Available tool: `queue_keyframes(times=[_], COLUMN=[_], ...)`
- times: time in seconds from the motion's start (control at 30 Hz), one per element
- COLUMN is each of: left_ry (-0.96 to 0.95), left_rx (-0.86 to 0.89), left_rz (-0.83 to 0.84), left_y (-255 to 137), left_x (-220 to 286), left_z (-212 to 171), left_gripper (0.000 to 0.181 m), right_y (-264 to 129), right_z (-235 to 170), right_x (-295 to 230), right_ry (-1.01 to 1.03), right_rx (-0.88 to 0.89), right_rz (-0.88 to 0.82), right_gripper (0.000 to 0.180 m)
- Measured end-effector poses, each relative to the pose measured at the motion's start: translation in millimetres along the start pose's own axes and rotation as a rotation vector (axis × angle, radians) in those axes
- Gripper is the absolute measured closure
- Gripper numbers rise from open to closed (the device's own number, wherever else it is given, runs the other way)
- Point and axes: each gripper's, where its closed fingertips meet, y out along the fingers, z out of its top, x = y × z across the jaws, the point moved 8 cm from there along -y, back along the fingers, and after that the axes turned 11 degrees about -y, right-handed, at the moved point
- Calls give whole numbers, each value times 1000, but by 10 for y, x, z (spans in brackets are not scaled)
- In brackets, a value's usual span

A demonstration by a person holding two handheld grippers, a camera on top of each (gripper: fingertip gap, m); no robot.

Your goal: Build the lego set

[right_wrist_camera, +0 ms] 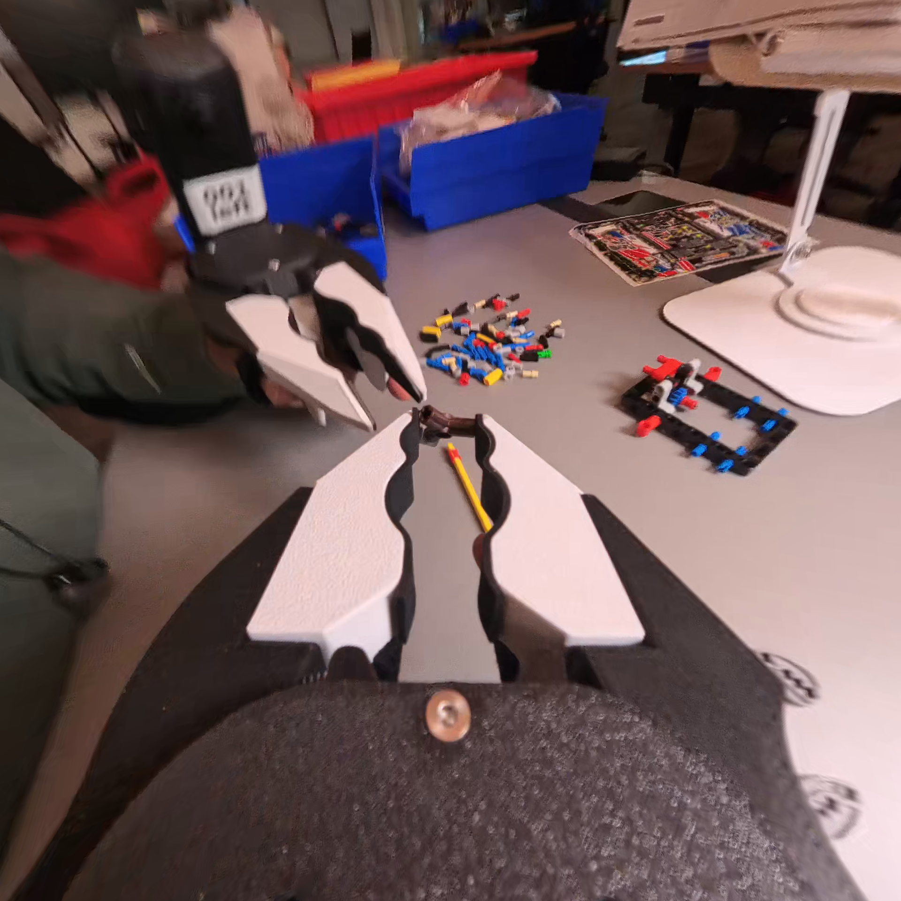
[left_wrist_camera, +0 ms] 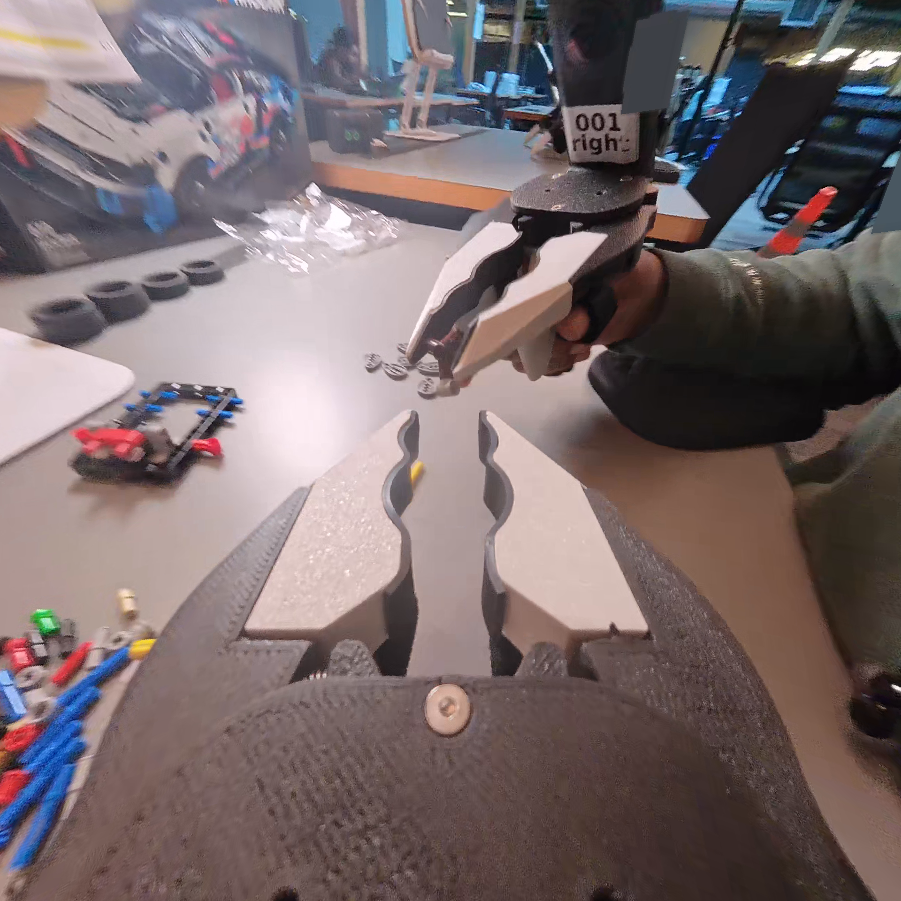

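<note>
One small brown piece [right_wrist_camera: 446, 421] being pinched in right tool [right_wrist_camera: 447, 420]; left tool [left_wrist_camera: 448, 414] hovering narrowly open, empty. Advising a steady, centred handover above surface [right_wrist_camera: 609, 560].

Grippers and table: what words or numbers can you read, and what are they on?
I don't copy writing out; here is what bears it.
White label on the right gripper, which pinches a brown piece: sharp print.
Second label on the left gripper: blurred.
Sticker sheet on the table: too small.
Box with a car picture: blurred.
Paper pages above it: blurred.
</note>
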Motion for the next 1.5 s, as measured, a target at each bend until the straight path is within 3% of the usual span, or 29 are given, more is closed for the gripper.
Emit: queue_keyframes(times=[0.23,0.43,0.7,0.9,1.1,1.43,1.5], left_ry=[-314,-331,-413,-430,-437,-631,-654], left_rx=[-63,-153,-163,-138,-156,-188,-199], left_rz=[-182,-169,-228,-220,-200,-167,-154], left_y=[56,118,113,95,114,198,203], left_x=[-79,-85,-70,-104,-109,-150,-162], left_z=[-86,-188,-186,-171,-196,-283,-302], left_gripper=[157,153,177,161,160,158,172], right_y=[119,154,151,153,193,344,382], right_z=[-204,-199,-186,-203,-235,-259,-250], right_x=[-257,-367,-371,-346,-361,-478,-520], right_ry=[-563,-569,-632,-675,-694,-1006,-1043], right_rx=[-242,-198,-193,-227,-264,-439,-439], right_rz=[-40,18,-24,-75,-83,-200,-208], right_gripper=[160,160,160,160,159,160,160])
